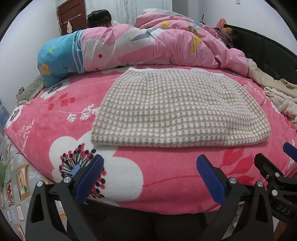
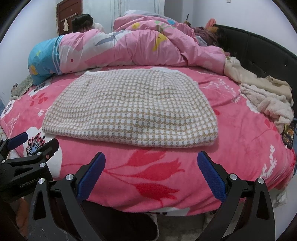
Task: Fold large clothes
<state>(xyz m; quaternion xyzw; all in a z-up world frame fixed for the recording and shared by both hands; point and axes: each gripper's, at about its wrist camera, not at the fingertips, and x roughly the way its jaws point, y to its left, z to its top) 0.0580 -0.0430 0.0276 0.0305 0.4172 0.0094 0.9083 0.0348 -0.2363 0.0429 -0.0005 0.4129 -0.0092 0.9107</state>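
Observation:
A beige-and-white houndstooth garment (image 1: 178, 109) lies folded into a flat rectangle on the pink floral bed cover (image 1: 55, 118); it also shows in the right wrist view (image 2: 133, 109). My left gripper (image 1: 150, 163) is open and empty, held above the bed's near edge in front of the garment's fold. My right gripper (image 2: 151, 159) is open and empty, also in front of the garment. Each gripper shows at the side of the other's view: the right one (image 1: 274, 159) and the left one (image 2: 33, 142).
A bunched pink and blue duvet (image 1: 141, 42) lies across the far side of the bed. Cream and fluffy clothes (image 2: 267, 100) are piled at the right by the black headboard (image 2: 259, 52). A person's dark hair (image 1: 99, 17) shows behind the duvet.

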